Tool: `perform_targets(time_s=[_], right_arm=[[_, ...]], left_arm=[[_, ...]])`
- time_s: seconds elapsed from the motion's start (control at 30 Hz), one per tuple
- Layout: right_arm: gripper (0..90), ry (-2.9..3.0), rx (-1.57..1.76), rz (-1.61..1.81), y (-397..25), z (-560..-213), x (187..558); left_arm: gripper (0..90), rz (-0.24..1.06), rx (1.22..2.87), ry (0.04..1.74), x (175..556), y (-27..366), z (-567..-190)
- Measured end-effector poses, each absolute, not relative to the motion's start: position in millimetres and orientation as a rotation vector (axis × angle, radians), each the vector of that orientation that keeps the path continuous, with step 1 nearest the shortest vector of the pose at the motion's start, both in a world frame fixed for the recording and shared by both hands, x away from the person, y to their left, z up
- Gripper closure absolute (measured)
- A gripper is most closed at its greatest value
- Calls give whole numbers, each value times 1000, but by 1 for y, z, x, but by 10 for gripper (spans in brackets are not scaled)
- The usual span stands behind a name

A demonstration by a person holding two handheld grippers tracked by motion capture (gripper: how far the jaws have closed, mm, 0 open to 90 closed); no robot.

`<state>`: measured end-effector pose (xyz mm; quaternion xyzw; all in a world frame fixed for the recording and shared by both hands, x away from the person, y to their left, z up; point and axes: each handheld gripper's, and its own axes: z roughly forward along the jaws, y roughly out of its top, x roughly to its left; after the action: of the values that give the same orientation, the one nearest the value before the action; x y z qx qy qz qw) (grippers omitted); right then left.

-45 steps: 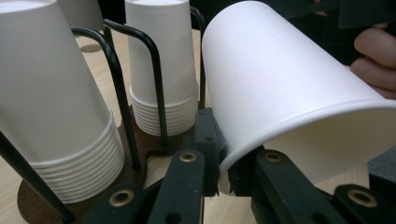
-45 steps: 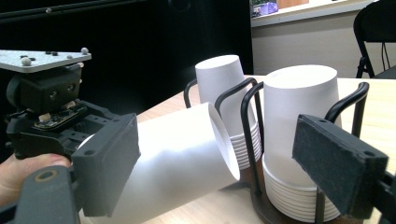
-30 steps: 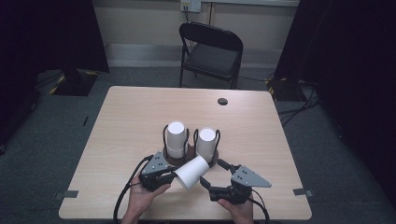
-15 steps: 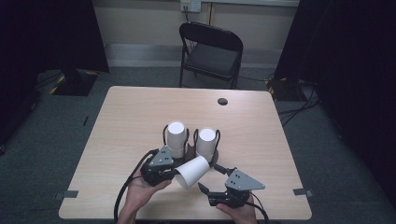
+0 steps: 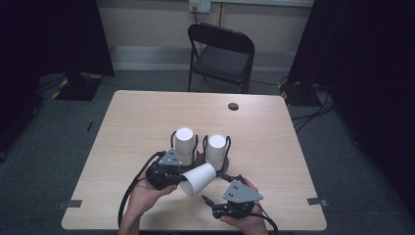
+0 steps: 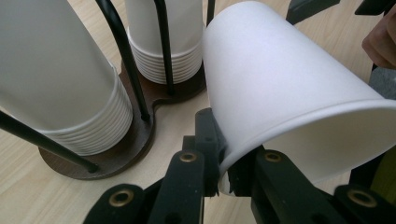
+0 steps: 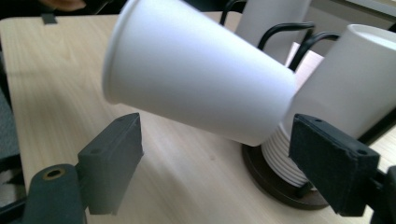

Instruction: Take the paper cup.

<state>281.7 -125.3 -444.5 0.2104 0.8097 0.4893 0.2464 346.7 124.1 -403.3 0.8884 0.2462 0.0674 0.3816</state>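
Note:
A single white paper cup (image 5: pixel 198 178) lies tilted on its side above the table, and my left gripper (image 5: pixel 180 180) is shut on its rim. In the left gripper view the jaws (image 6: pixel 219 175) pinch the rim of the cup (image 6: pixel 280 93). My right gripper (image 5: pixel 213 190) stands open near the front edge. Its wide-apart jaws (image 7: pixel 224 163) sit just below the cup (image 7: pixel 196 79) without touching it. Behind the cup, two upside-down stacks of white cups (image 5: pixel 185 142) (image 5: pixel 216 147) sit in a black wire holder on a brown base (image 6: pixel 107 154).
The wooden table (image 5: pixel 137 122) has a small dark round hole (image 5: pixel 233 106) near its far edge. A black folding chair (image 5: pixel 221 54) stands behind the table. Both hands come in at the front edge, and cables trail from the grippers.
The right gripper has drifted slightly left and back toward the front edge, still open. The left gripper and the cup have barely shifted.

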Motion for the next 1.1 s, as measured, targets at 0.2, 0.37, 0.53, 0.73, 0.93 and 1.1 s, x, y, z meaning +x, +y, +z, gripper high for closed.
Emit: perform_targets(time_s=[0.2, 0.37, 0.53, 0.73, 0.93, 1.1], right_arm=[[189, 2171, 517, 1276, -120, -445, 278], [173, 2201, 471, 1224, -115, -446, 278], [165, 2207, 442, 1209, -112, -445, 278], [132, 2211, 360, 1155, -104, -443, 278], [122, 2224, 279, 1123, -93, -443, 278], [144, 2225, 232, 1122, -84, -442, 279]], left_arm=[[850, 120, 2352, 596, 351, 118, -400], [849, 116, 2377, 594, 352, 115, -399], [849, 106, 2411, 585, 354, 113, -398], [852, 92, 2417, 585, 355, 111, -397], [860, 83, 2402, 586, 355, 109, -397], [868, 63, 2386, 551, 352, 104, -395]])
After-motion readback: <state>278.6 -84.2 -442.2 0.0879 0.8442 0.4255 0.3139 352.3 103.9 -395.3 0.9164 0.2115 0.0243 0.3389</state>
